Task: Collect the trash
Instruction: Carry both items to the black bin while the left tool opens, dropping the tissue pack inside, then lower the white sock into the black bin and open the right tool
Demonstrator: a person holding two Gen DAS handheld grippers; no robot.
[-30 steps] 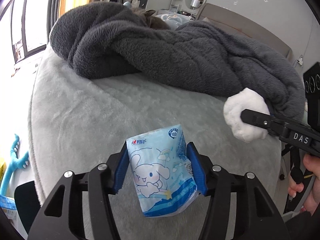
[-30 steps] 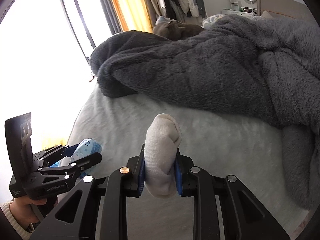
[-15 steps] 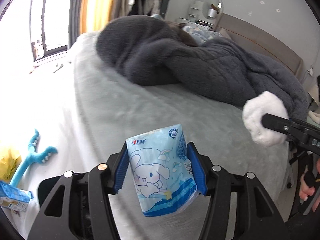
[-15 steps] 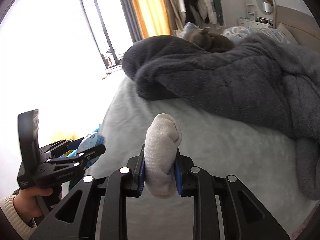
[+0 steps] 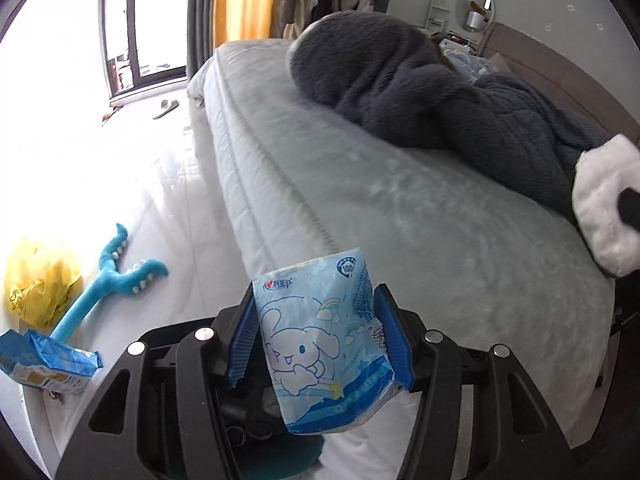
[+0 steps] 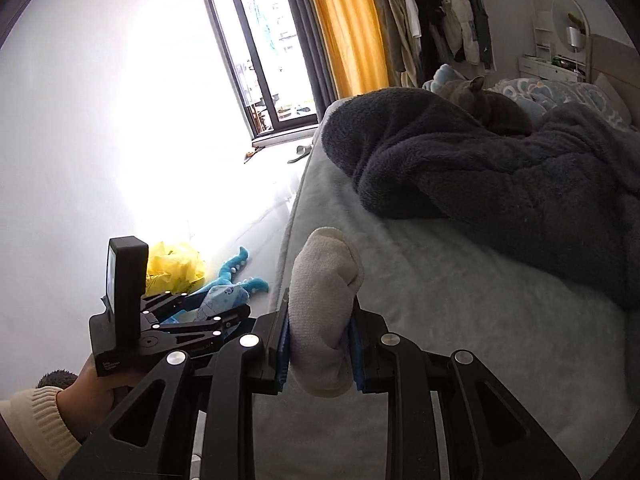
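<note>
My left gripper (image 5: pixel 318 340) is shut on a light-blue tissue packet (image 5: pixel 324 344) printed with a cartoon dog, held above the bed's near edge. The same gripper (image 6: pixel 216 312) and packet (image 6: pixel 220 298) show at the lower left of the right wrist view, in a hand with a cream sleeve. My right gripper (image 6: pixel 320 340) is shut on a white sock (image 6: pixel 324 308), upright between the blue pads. That sock (image 5: pixel 604 208) also appears at the right edge of the left wrist view, over the bed's corner.
A grey bed (image 5: pixel 380 200) carries a dark fleece blanket (image 6: pixel 500 176) with a grey cat (image 6: pixel 484 104) behind it. On the white floor lie a yellow plastic bag (image 5: pixel 40 280), a blue plush toy (image 5: pixel 108 280) and a blue package (image 5: pixel 44 364). A window and yellow curtain stand beyond.
Both grippers have swung left, away from the bed's middle toward its edge, so the floor with the yellow bag and blue toy has come into view. Both grips are unchanged.
</note>
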